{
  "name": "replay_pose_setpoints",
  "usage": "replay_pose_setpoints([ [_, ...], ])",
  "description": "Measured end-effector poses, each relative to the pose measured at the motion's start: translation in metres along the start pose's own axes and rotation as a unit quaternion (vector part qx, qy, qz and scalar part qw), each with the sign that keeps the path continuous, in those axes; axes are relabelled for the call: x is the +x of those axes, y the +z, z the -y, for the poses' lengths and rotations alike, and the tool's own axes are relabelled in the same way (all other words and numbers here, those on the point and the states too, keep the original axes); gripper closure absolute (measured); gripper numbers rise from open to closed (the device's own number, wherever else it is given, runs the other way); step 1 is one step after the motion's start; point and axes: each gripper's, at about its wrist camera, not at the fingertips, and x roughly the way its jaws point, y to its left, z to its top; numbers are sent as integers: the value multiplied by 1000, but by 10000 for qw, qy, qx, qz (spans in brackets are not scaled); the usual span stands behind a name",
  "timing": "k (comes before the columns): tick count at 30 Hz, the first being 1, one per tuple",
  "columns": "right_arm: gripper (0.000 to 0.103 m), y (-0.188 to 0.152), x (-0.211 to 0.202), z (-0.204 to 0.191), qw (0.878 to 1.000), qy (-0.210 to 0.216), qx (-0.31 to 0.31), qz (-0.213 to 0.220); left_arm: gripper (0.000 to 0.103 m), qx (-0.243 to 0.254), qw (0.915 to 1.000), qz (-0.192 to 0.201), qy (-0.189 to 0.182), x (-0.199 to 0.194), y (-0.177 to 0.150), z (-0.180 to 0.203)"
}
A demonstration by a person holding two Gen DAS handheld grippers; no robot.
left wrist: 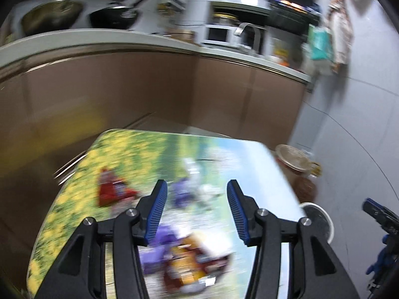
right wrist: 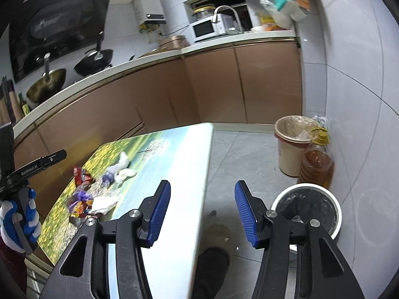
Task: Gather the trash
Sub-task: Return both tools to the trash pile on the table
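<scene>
The left gripper (left wrist: 197, 199) is hovering wide open and empty over the blurred wrappers (left wrist: 189, 261) at the frame's lower centre; it should steady first. The right gripper (right wrist: 202, 206), open and empty, is hanging between table (right wrist: 174, 154) and bin (right wrist: 306, 211).

A microwave (right wrist: 208, 28) and two pans (right wrist: 93, 62) sit on the counter; an oil bottle (right wrist: 315, 165) stands on the floor.
</scene>
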Motion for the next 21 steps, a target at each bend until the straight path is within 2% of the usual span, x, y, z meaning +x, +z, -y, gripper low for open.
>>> replay_pose_setpoints([
  [5,49,2,4,-37,9993,181,-310,-63,55,-506,9976,38,474,-15,-15,-64],
  [8,47,4,10,-57,9983,387,-413,-125,55,-731,9955,-2,598,-24,-25,-93],
  [11,47,5,18,-72,9965,552,-581,-243,55,-816,9947,-101,622,-28,-34,-107],
  [14,47,5,27,-82,9943,688,-727,-371,55,-866,9949,-201,487,-29,-42,-109],
  [21,47,1,53,-101,9893,942,-927,-616,55,-741,9960,-485,141,-13,-54,-83],
])
